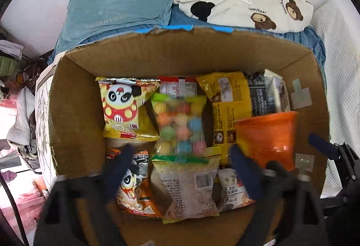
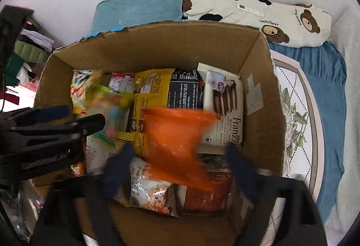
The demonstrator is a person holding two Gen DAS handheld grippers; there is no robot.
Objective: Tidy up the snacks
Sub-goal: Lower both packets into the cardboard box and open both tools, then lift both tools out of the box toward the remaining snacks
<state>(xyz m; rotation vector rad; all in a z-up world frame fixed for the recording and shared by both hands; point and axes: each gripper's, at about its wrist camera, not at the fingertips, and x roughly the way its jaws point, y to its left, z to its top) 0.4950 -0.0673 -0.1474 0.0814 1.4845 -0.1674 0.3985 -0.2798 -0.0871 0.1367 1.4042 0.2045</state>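
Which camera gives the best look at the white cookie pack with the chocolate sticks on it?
The right wrist view. There the cookie pack lies face-up by the right wall of the cardboard box, its picture and lettering sharp. In the left wrist view only a thin, edge-on sliver of it shows at the far right corner, behind the orange bag.

orange bag (image 2: 177,144), brown box (image 2: 157,43)

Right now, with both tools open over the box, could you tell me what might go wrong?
1. The candy bag and orange packet look blurred between open tools, probably dropping; they may land crooked on the packets below.
2. The left tool and right tool work close together inside the cardboard box; they could collide.
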